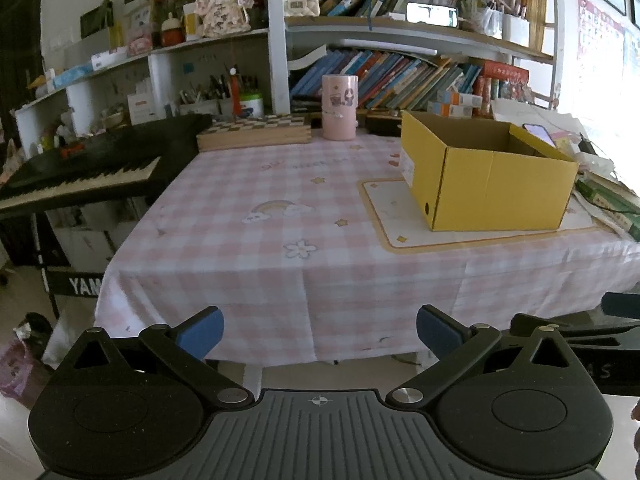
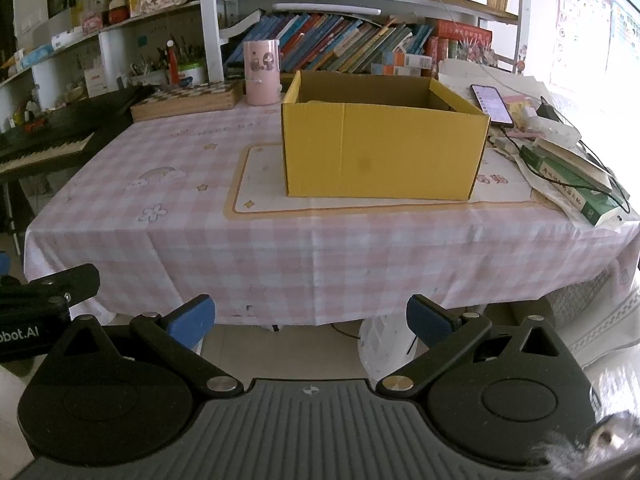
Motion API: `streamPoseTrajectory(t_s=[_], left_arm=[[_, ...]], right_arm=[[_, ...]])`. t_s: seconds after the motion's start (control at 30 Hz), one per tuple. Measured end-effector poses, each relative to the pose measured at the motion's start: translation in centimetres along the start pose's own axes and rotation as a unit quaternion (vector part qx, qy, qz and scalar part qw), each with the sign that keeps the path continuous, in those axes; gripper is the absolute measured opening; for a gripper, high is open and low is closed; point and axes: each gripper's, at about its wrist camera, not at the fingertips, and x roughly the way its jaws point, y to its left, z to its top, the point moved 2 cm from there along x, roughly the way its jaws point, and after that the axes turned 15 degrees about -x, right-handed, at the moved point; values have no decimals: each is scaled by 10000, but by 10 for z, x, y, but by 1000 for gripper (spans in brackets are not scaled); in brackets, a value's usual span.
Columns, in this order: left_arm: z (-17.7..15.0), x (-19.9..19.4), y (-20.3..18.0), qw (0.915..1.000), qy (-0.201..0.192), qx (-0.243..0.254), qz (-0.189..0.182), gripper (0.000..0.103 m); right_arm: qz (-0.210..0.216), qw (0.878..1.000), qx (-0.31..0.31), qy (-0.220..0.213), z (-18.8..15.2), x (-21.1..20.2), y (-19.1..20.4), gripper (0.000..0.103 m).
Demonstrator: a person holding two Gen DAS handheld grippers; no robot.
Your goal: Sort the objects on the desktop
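An open yellow cardboard box stands on a cream mat on the pink checked tablecloth. A pink cylindrical holder stands upright at the table's back edge. My left gripper hangs open in front of the table's near edge, nothing between its blue pads. My right gripper is likewise open and empty, below the hanging cloth. Part of the right gripper shows at the left wrist view's right edge. The box's inside is mostly hidden.
A wooden checkered board box lies at the back. A phone, cables and green books crowd the table's right side. A black keyboard stands left of the table. Bookshelves fill the wall behind.
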Motion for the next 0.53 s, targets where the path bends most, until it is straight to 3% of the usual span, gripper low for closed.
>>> streamPoseTrajectory(t_s=[0.53], left_arm=[[1, 2, 0, 10000, 33, -45, 31, 103]], right_arm=[[20, 10000, 14, 57, -1, 3, 3, 103]])
